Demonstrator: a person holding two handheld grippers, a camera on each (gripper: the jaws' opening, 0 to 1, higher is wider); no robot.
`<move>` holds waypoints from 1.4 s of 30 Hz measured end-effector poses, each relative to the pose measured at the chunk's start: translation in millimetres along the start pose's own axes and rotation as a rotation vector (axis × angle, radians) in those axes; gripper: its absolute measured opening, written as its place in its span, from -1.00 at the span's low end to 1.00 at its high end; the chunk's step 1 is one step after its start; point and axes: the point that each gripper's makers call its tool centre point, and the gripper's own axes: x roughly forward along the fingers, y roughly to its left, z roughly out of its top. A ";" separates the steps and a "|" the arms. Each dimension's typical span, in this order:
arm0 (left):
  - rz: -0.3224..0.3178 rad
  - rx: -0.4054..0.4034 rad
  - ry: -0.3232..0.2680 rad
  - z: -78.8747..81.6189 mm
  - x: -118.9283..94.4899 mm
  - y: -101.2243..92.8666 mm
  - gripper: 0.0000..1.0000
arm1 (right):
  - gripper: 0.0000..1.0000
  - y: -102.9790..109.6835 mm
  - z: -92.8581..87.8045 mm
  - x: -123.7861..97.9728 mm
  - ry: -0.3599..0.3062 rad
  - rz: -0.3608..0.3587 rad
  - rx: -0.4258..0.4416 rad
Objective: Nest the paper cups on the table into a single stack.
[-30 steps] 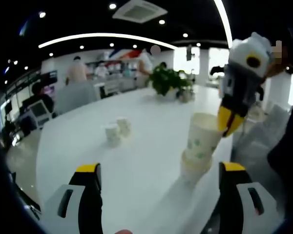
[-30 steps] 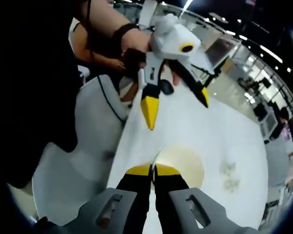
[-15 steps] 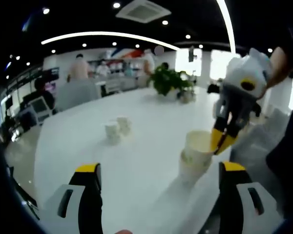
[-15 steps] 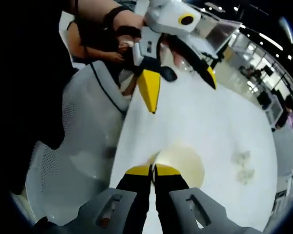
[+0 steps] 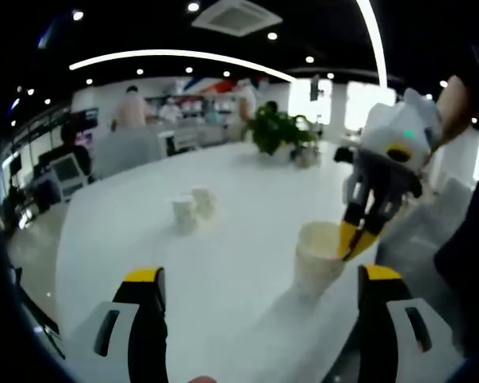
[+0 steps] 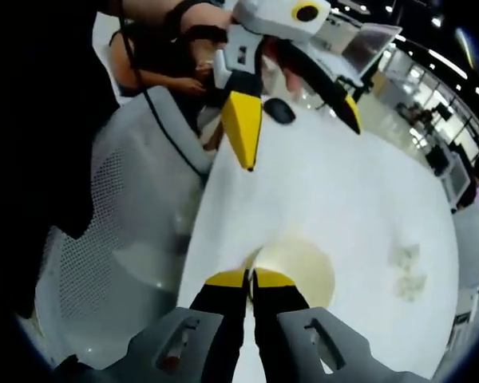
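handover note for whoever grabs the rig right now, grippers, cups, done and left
Right gripper: shut on the rim of the top cup, which sits nested in the stack at the near table edge.
Left gripper: open, holding nothing, hanging above the white table.
Two loose cups stand side by side farther out on the table.
Done: near stack begun.
Left: release the top cup, then add the two loose cups.
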 end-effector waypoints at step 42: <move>0.015 -0.007 0.000 -1.4 -3.3 3.9 0.98 | -0.84 7.4 -2.2 -3.1 -0.035 -0.010 0.009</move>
